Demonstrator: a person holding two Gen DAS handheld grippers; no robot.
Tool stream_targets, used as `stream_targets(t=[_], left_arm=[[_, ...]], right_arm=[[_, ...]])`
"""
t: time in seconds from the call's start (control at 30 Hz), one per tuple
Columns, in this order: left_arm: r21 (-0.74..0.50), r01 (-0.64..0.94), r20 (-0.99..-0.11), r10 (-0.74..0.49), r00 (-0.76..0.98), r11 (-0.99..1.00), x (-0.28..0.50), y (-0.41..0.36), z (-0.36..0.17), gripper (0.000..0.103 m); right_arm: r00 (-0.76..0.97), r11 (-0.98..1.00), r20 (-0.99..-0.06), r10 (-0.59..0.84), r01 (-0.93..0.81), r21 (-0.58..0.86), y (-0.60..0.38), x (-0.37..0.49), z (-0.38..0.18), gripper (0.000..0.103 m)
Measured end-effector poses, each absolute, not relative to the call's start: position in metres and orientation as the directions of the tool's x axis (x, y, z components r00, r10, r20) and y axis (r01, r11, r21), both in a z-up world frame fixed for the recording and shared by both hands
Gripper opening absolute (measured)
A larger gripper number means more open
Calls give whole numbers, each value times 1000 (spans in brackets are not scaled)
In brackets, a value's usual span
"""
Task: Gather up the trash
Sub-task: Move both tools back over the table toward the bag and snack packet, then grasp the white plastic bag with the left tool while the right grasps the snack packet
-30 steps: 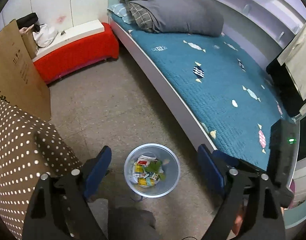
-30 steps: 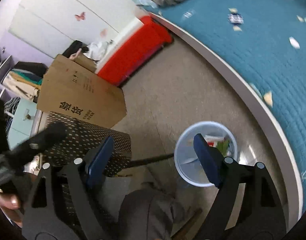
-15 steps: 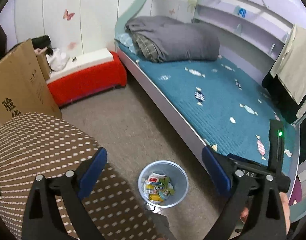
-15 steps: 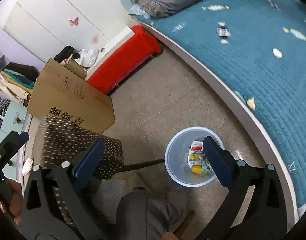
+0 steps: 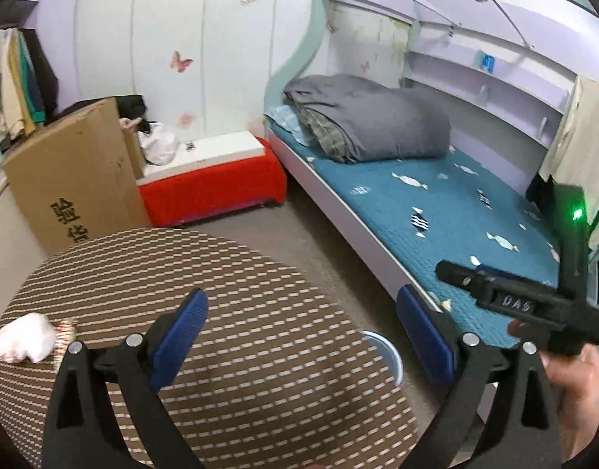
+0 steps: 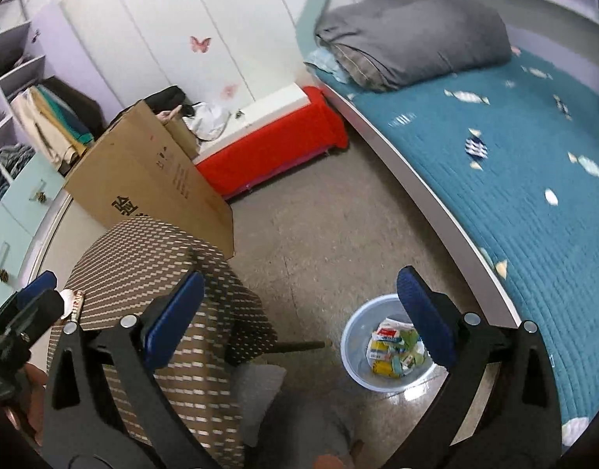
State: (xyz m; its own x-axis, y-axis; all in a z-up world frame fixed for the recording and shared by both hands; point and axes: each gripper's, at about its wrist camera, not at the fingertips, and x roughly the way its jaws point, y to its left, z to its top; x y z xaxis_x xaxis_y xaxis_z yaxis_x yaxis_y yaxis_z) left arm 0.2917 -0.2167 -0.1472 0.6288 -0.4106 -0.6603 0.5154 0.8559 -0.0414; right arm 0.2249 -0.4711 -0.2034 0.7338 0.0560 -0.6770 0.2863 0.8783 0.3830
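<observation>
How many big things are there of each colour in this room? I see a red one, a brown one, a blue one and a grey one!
Red: 1, the red bench
Brown: 2, the cardboard box and the dotted tablecloth
Blue: 2, the teal bed cover and the light blue bin
Grey: 1, the grey duvet
Total: 6

A: Left hand-held gripper?
B: Jaws wide apart, nothing between, angled downward.
A: Right hand-held gripper?
B: Same, spread wide, empty, bare hand gripping its handle.
</observation>
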Motion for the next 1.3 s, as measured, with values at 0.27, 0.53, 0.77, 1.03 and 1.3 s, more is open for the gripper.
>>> stream_targets(t=[0.27,0.53,0.77,1.03,1.3], left_arm=[[-5,420,-630,-329,703,908,294,-132,-141,96],[13,309,-608,-238,757,951,296,-56,-143,96],[56,191,-595,-121,795,980,301,3,-153,96],[74,90,-623,-24,782,993,317,53,-175,96],[10,-18,-633,20,774,1000,327,93,-196,96]], right_arm=[[749,920,-658,75,203,335,-403,244,-173,97],[741,958,-660,127,81,276,-317,273,-160,97],[707,963,-680,196,-9,269,-250,299,-171,97],[661,961,-704,260,-105,255,-184,330,-190,97],[607,953,-734,303,-195,233,-127,361,-206,96]])
